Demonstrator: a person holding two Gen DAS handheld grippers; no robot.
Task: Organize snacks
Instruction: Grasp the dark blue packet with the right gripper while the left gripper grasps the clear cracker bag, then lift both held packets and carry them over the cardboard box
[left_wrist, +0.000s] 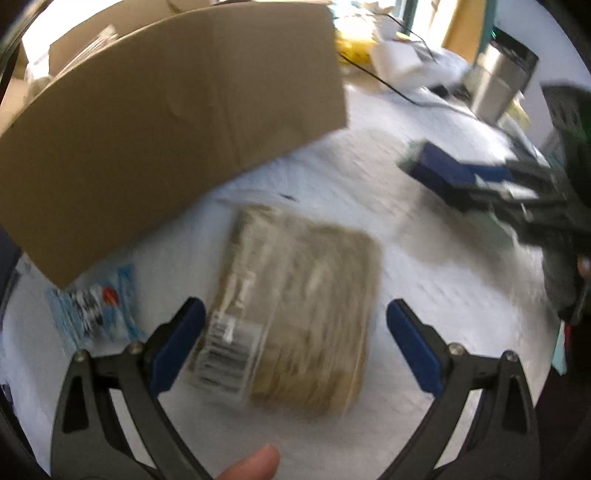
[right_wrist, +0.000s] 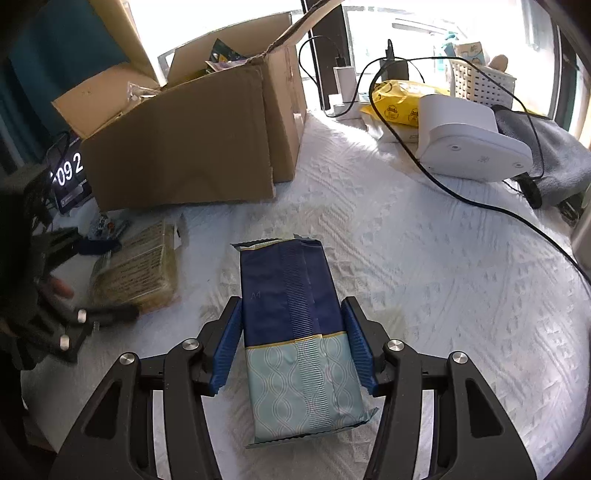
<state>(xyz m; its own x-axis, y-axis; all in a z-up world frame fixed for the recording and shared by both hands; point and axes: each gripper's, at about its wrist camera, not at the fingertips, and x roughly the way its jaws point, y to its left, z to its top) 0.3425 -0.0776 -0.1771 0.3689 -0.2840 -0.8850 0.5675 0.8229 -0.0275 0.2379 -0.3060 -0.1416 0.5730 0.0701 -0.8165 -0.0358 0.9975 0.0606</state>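
Biscuits (right_wrist: 295, 332), clamped lengthwise in our right gripper (right_wrist: 293, 343), near box (right_wrist: 177, 155); left gripper (left_wrist: 295, 343) gapes over crackers (left_wrist: 295, 310).

Each view looks steeply down along its own gripper's fingers at a white textured tablecloth (right_wrist: 424, 258), from close above. The left wrist view (blurred) faces a clear-wrapped tan snack pack (left_wrist: 295, 306) beside a cardboard box (left_wrist: 166, 122). The right wrist view shows the same pack (right_wrist: 136, 269) and box (right_wrist: 177, 155) at its left.
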